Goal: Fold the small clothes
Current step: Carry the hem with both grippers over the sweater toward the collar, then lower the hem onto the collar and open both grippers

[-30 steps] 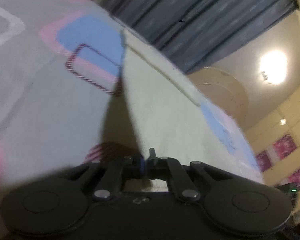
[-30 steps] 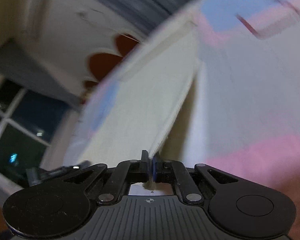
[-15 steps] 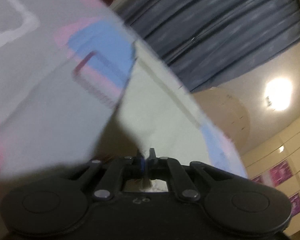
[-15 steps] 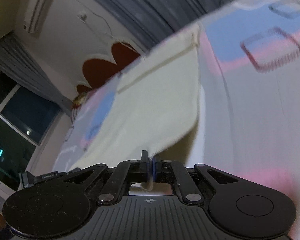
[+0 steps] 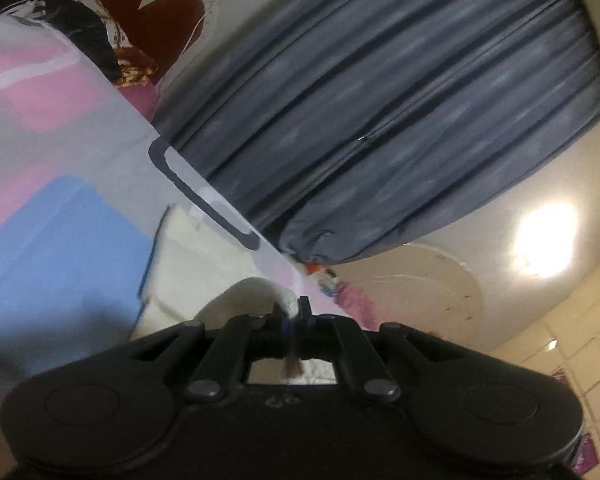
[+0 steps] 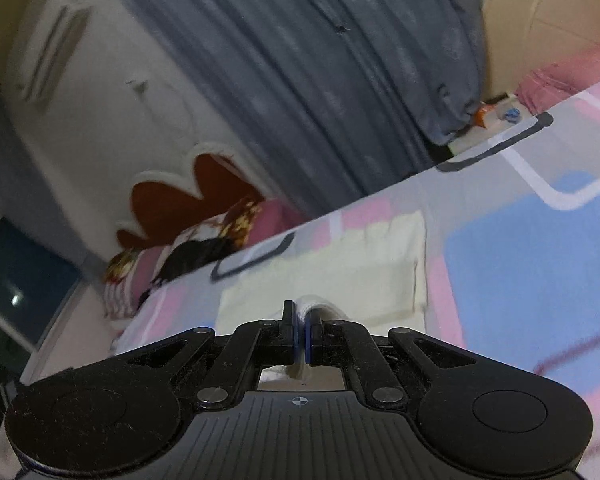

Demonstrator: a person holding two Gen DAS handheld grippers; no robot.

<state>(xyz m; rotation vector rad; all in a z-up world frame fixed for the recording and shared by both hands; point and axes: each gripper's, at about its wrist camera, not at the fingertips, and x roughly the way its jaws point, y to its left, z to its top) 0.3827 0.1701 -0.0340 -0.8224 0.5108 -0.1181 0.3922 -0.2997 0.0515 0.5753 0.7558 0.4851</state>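
Observation:
A small cream cloth (image 6: 340, 276) lies on a bed sheet (image 6: 512, 264) patterned in grey, pink and blue. My right gripper (image 6: 301, 322) is shut on the cloth's near edge, which curls up between the fingers. In the left wrist view the same cream cloth (image 5: 204, 256) lies on the sheet (image 5: 60, 240). My left gripper (image 5: 294, 312) is shut on a lifted fold of it. The rest of the cloth lies flat beyond both grippers.
A grey curtain (image 5: 380, 100) hangs behind the bed. A brown and white headboard (image 6: 180, 196) and a pile of pillows and dark cloth (image 6: 196, 248) stand at the bed's far end. Pink fabric (image 6: 572, 76) lies past the bed's edge.
Both grippers have carried the held cloth edge forward and down over the rest of the cloth. The cloth hung stretched before; now most of it lies flat on the sheet.

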